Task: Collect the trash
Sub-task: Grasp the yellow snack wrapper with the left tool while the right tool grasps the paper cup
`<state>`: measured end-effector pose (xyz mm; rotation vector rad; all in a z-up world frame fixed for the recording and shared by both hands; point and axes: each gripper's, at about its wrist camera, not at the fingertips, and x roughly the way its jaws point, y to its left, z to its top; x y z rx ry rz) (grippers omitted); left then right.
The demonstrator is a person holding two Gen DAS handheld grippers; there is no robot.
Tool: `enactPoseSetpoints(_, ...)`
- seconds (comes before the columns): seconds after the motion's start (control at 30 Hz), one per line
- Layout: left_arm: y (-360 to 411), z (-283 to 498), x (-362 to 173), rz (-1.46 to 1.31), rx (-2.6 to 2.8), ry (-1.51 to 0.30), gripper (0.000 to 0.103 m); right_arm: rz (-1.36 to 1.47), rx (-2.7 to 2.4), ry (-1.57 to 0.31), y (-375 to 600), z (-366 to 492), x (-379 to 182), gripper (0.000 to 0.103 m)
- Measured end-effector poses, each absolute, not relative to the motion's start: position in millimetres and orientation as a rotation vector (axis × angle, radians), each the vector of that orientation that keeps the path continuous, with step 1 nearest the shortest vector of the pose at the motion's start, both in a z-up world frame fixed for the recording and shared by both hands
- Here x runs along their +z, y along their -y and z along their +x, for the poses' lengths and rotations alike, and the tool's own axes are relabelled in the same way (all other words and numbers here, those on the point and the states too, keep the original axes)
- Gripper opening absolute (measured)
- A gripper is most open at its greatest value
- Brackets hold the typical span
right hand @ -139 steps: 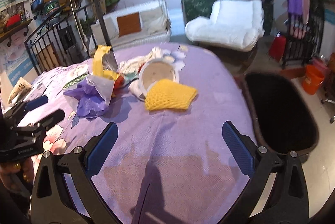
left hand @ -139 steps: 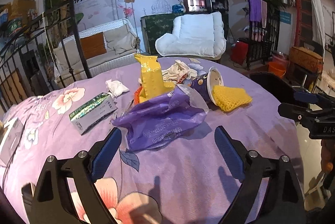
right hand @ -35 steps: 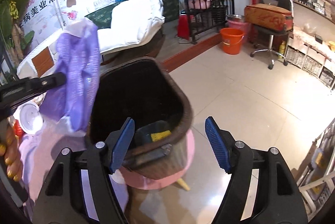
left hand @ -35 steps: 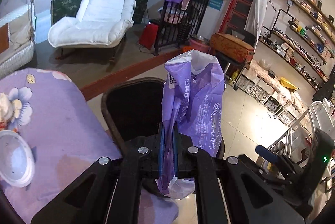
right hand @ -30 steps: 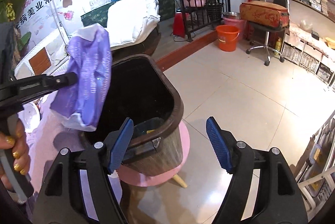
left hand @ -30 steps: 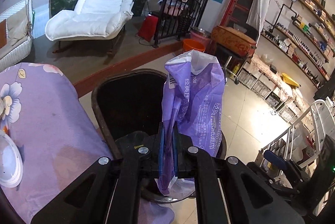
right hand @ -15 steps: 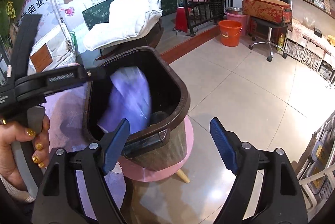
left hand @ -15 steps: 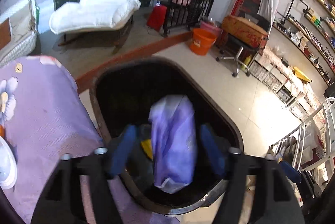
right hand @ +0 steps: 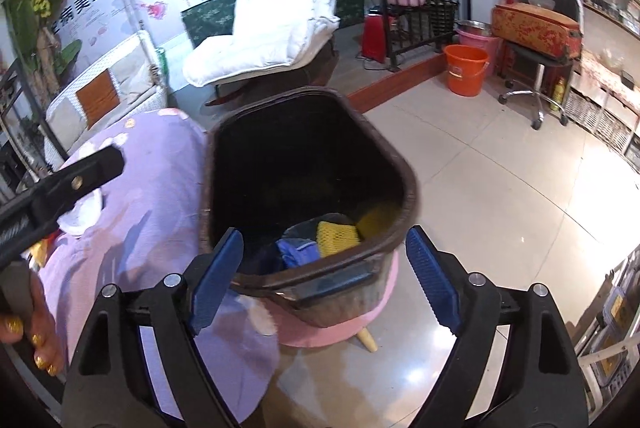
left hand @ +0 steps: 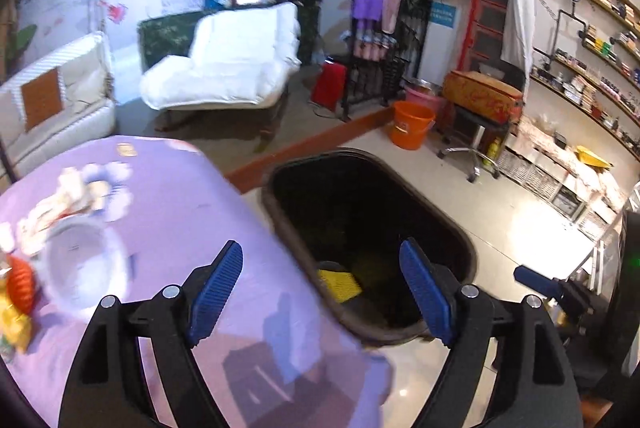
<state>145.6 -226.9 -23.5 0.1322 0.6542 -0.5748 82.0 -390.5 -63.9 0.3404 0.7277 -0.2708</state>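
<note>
- Looking down from the right wrist view, the dark brown trash bin (right hand: 404, 183) shows its contents: a crumpled purple bag (right hand: 298, 252) lies at the bottom, touching a yellow mesh sleeve (right hand: 336, 236).
- The left wrist view shows only the yellow mesh sleeve (left hand: 338, 282) inside the bin (left hand: 468, 252); the purple bag is hidden there by the near rim.
- The left gripper (left hand: 322, 292) has its blue pads spreading wide apart with nothing between them, hanging over the table edge beside the bin.
- The right gripper (right hand: 324, 276) is likewise widening and empty, above the bin's near rim.
- Only the right wrist view shows the person's hand (right hand: 28, 324) on the left gripper's handle, at the left of the bin, and the pink stool (right hand: 340, 332) under the bin.
- Only the left wrist view shows the leftover litter on the table: a blurred white round lid (left hand: 80, 264), with white crumpled paper (left hand: 52, 199) and orange and yellow scraps near it.
- A purple floral tablecloth (left hand: 180, 211) covers the table, which touches the bin's left side.
- Beyond the bin stand a white lounge chair (left hand: 236, 67) and an orange bucket (left hand: 412, 125) on a pale tiled floor (right hand: 500, 187).
</note>
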Motion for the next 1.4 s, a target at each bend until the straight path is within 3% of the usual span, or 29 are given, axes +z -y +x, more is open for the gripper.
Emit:
enactPoseSetpoints(0.6,34,137,-16,-0.080,-0.097,-0.603,0.080,0.202,0.024,-0.731,277,120,-39,0.084)
enactPoseSetpoints(1.03,-44,192,-36,-0.162,-0.015,-0.727,0.080,0.123,0.179,-0.740,209,135,-32,0.084)
enactPoseSetpoints(1.27,-43,205,-49,-0.179,-0.062,-0.783,0.051,0.086,0.236,-0.756,187,149,-32,0.084)
enactPoseSetpoints(1.4,-43,202,-46,-0.180,-0.078,-0.776,0.026,0.059,0.280,-0.768,170,164,-33,0.084)
